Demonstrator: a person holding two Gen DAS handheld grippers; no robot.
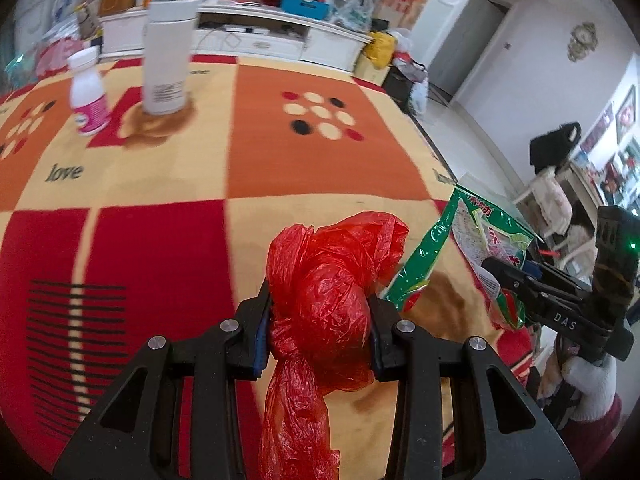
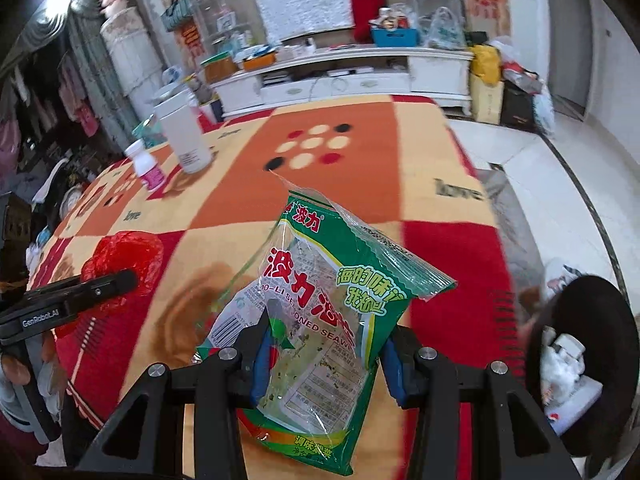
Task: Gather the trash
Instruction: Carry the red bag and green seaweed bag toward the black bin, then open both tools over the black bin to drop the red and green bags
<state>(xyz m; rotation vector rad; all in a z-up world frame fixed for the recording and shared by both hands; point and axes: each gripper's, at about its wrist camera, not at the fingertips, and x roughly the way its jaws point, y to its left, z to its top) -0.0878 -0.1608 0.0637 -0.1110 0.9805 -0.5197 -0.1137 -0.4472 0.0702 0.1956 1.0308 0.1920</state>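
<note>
My left gripper [image 1: 320, 320] is shut on a crumpled red plastic bag [image 1: 328, 280] and holds it above the patterned tablecloth [image 1: 160, 184]. The red bag also shows at the left of the right wrist view [image 2: 128, 252], pinched by the left gripper's fingers [image 2: 116, 282]. My right gripper [image 2: 324, 354] is shut on a green and clear seaweed snack wrapper [image 2: 332, 304], held above the table. The wrapper [image 1: 480, 240] and the right gripper [image 1: 516, 288] show at the right of the left wrist view.
A tall white canister [image 1: 168, 60] and a small white bottle with a pink label [image 1: 89, 92] stand at the table's far left. A black-rimmed bin with white trash [image 2: 580, 344] sits off the table's right edge. A cluttered white cabinet [image 2: 340, 76] stands behind.
</note>
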